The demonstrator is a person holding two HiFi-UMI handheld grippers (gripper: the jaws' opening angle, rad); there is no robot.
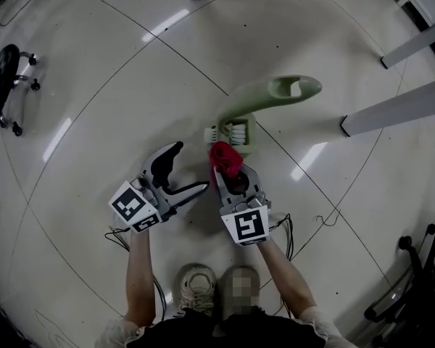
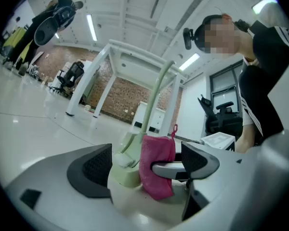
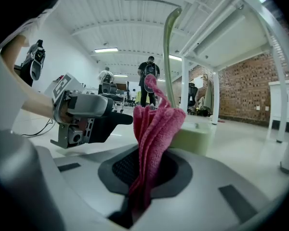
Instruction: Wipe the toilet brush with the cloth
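The pale green toilet brush (image 1: 235, 130) stands in its holder on the floor, its curved handle (image 1: 275, 93) arching up and right. My right gripper (image 1: 230, 174) is shut on a crumpled red cloth (image 1: 225, 158) that hangs right beside the holder. The right gripper view shows the cloth (image 3: 154, 134) pinched between the pads, with the holder (image 3: 195, 136) just behind. My left gripper (image 1: 190, 169) stays open to the left of the cloth, holding nothing. In the left gripper view, cloth (image 2: 156, 165) and holder (image 2: 125, 170) show beyond its spread jaws.
White table legs (image 1: 391, 111) stand on the floor to the right. An office chair (image 1: 3, 85) is at far left and a black stand (image 1: 413, 281) at lower right. Thin cables (image 1: 326, 216) trail over the glossy floor. The person's shoes (image 1: 196, 285) are just below the grippers.
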